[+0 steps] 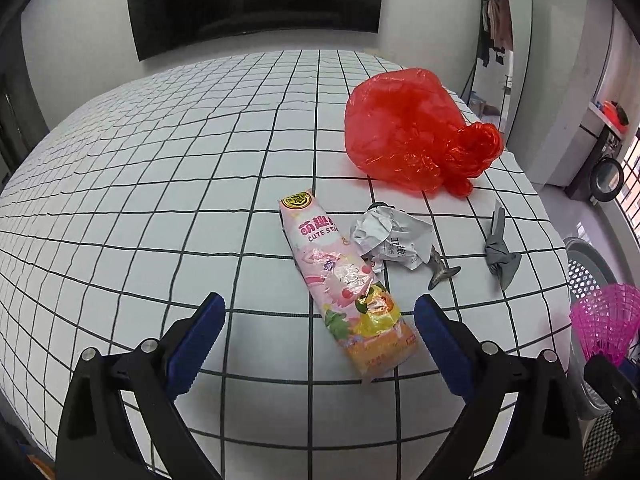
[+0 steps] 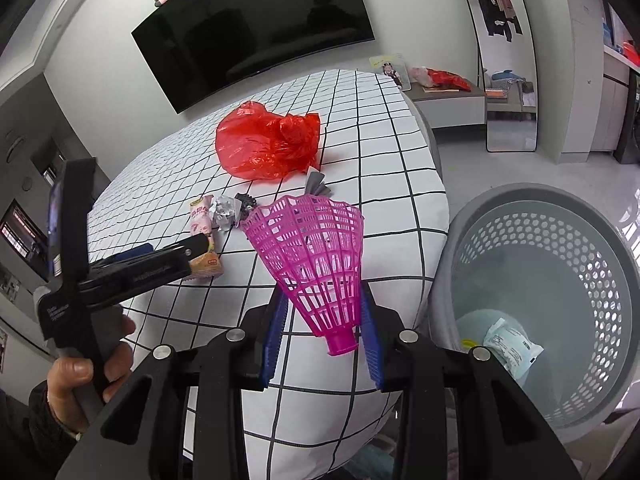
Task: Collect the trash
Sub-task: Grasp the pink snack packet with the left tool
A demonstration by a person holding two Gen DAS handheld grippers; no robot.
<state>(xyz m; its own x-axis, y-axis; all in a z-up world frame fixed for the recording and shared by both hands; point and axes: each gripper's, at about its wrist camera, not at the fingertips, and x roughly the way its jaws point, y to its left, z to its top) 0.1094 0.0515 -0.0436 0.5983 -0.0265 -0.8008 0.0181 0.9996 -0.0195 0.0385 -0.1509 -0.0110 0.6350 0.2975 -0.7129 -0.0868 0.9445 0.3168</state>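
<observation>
Right wrist: right hand-held gripper (image 2: 322, 340) clamps pink shuttlecock (image 2: 316, 256) near its cork, over the bed (image 2: 400, 168) edge beside bin (image 2: 560, 304). Light, springy plastic; grip the base. Left hand-held gripper (image 1: 320, 320) open over wrapper (image 1: 344, 280).

Your left wrist view cuts the grey basket (image 1: 580, 268) at its right edge, with the pink shuttlecock (image 1: 606, 322) covering part of its rim. From the right wrist view, the left tongs (image 2: 176, 254) hide the snack wrapper's (image 2: 202, 216) lower half. Print on the packet (image 2: 512, 350) in the basket is too small to read.
</observation>
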